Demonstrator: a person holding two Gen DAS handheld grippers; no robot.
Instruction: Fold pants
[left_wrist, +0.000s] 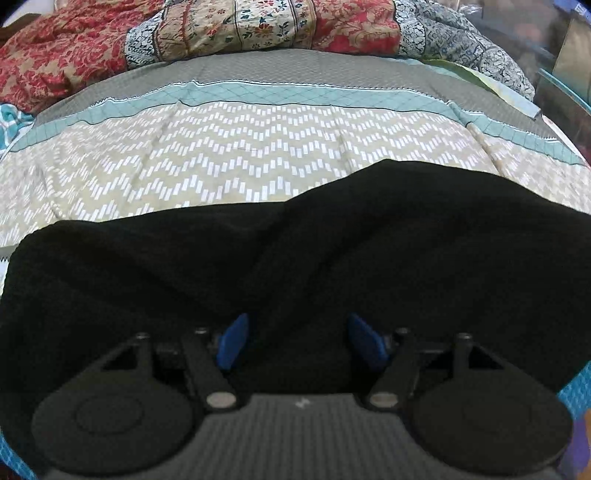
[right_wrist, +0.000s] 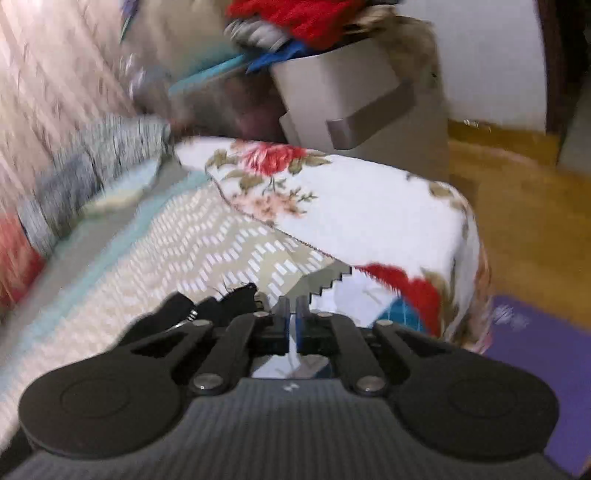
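Black pants (left_wrist: 295, 254) lie spread across the near part of the bed in the left wrist view. My left gripper (left_wrist: 299, 332) is open, its blue fingers (left_wrist: 233, 341) wide apart over the near edge of the pants, with cloth between and under them. In the right wrist view my right gripper (right_wrist: 291, 306) is shut, blue pads together, nothing visible between them. A frayed black end of the pants (right_wrist: 221, 304) shows just left of its fingers. The right view is blurred.
The bed has a beige zigzag cover (left_wrist: 236, 158) with a teal band. A red and floral quilt (left_wrist: 221, 29) is heaped at the far side. A floral white sheet (right_wrist: 369, 214) covers the bed corner. A grey bin (right_wrist: 343, 96) of clothes, wooden floor (right_wrist: 517, 206) and purple mat (right_wrist: 546, 369) lie beyond.
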